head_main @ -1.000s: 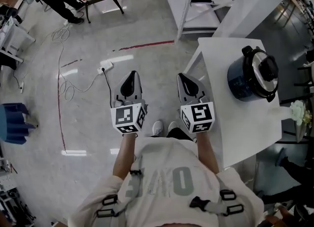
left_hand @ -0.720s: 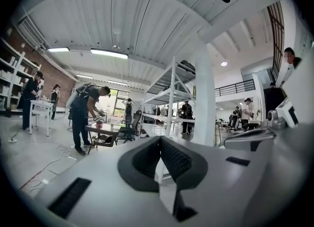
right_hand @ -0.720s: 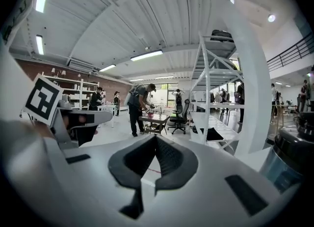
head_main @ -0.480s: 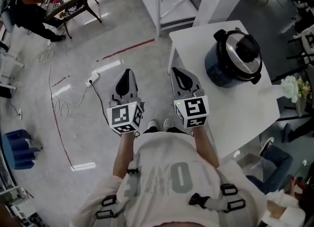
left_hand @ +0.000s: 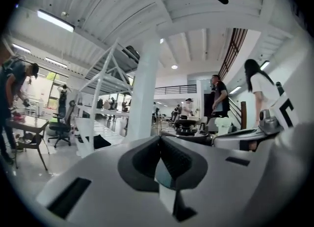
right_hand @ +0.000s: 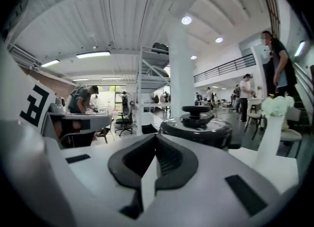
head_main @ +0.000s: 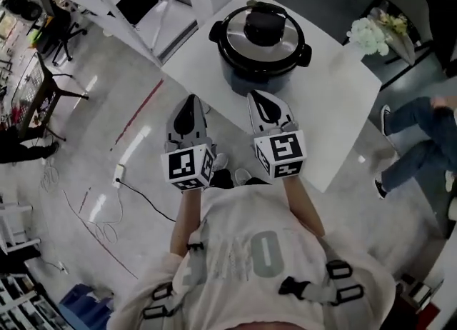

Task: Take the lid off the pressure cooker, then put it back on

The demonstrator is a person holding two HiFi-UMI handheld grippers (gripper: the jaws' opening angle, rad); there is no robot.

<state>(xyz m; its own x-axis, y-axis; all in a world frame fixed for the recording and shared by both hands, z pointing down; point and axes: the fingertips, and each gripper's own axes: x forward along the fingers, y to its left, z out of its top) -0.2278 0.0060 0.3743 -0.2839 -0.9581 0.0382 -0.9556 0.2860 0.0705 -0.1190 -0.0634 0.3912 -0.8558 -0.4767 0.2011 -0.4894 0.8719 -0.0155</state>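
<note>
Open lab hall: white racks [left_hand: 105,81], workbenches [right_hand: 83,119], floor cables [head_main: 145,198].

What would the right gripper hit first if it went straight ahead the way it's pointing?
Most likely the pressure cooker, just ahead of the right gripper, though depth is unclear.

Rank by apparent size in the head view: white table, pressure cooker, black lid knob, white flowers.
1. white table
2. pressure cooker
3. black lid knob and white flowers: these look about alike, so not ranked against each other.
</note>
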